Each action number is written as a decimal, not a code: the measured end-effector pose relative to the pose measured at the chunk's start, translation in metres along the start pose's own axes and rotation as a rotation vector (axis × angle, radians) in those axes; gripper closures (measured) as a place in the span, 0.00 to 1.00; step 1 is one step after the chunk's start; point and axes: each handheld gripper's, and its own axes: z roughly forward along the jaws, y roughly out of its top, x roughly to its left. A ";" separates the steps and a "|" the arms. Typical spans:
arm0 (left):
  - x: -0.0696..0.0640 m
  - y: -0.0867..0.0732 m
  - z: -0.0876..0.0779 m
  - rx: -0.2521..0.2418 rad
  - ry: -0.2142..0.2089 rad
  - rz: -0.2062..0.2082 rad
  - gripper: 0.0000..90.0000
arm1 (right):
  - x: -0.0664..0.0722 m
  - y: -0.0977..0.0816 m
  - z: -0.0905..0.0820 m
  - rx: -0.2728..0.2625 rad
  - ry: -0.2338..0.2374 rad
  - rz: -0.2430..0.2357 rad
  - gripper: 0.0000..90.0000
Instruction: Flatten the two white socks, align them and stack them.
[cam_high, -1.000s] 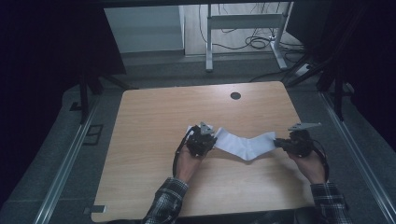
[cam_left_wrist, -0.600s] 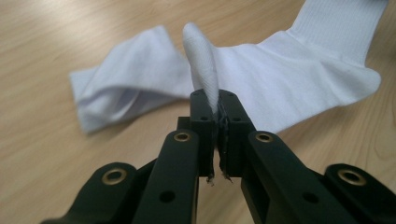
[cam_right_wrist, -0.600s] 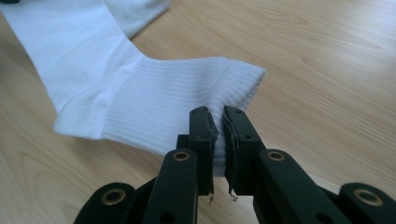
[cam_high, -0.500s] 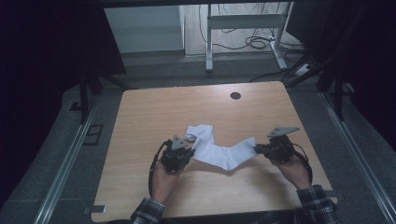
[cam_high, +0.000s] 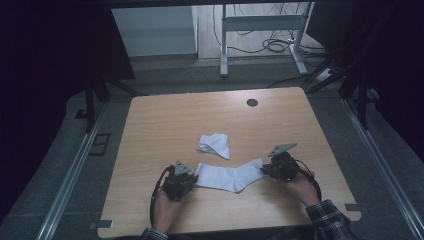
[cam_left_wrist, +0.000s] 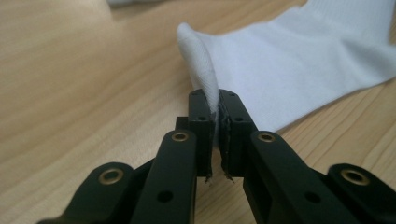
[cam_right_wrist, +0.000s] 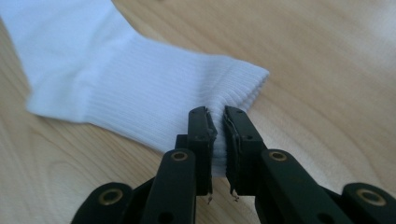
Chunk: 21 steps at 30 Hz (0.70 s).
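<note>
Writing: we read none on the socks or tools.
Surface: we work on a pale wooden tabletop (cam_high: 150, 130), dark room around.
Socks: we count two; one flat sock (cam_high: 229, 176) between our tools, one crumpled sock (cam_high: 215, 145) beyond them.
Left tool (cam_left_wrist: 217, 109): pinches the flat sock's toe end, jaws just easing.
Right tool (cam_right_wrist: 219, 122): pinches its ribbed cuff, jaws just easing.

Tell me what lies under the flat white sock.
The flat white sock rests directly on the light wooden table. Whether anything lies beneath it cannot be seen; the fabric covers that patch.

Wooden table (cam_high: 165, 120), dim grey floor (cam_high: 350, 120)
</note>
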 end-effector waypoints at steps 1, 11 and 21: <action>0.000 -0.001 0.002 0.006 0.005 -0.001 0.91 | 0.000 -0.001 0.001 0.001 0.003 0.003 0.86; 0.014 0.013 -0.012 -0.063 0.041 -0.042 0.68 | -0.009 -0.001 -0.014 -0.068 -0.026 0.016 0.70; 0.036 0.054 -0.005 -0.097 0.046 -0.078 0.60 | -0.031 -0.012 -0.022 -0.080 -0.073 0.061 0.62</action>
